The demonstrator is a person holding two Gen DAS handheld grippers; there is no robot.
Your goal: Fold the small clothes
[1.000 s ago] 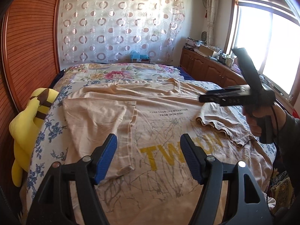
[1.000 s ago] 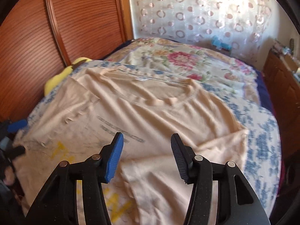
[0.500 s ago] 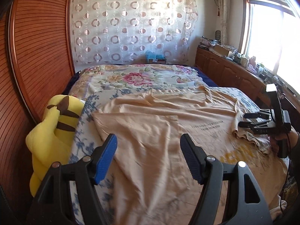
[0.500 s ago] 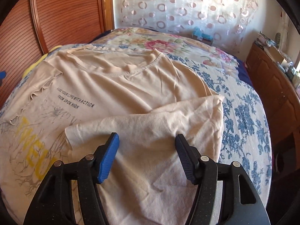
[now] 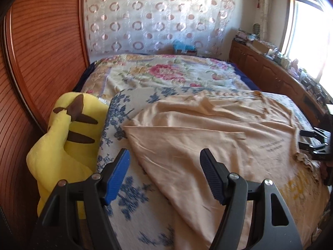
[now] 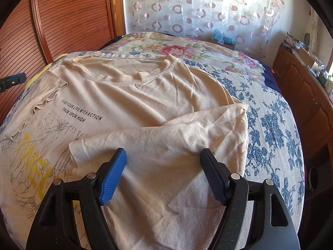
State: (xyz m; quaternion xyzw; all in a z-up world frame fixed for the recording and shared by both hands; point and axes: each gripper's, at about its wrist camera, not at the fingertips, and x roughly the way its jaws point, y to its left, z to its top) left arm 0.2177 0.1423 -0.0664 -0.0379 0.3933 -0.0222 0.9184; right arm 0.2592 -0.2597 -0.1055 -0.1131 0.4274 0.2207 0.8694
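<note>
My left gripper: jaws apart, holding nothing. Shirt spread flat on bed; its folded left edge runs between my left jaws, blue-flowered sheet under left jaw. Plush beside shirt, against headboard.

My right gripper: jaws apart, holding nothing. Folded-in sleeve lies just ahead of and under my right jaws. Collar beyond, print to left. Cabinets far right.

Beige T-shirt, yellow print; blue-floral bedsheet; yellow plush.
</note>
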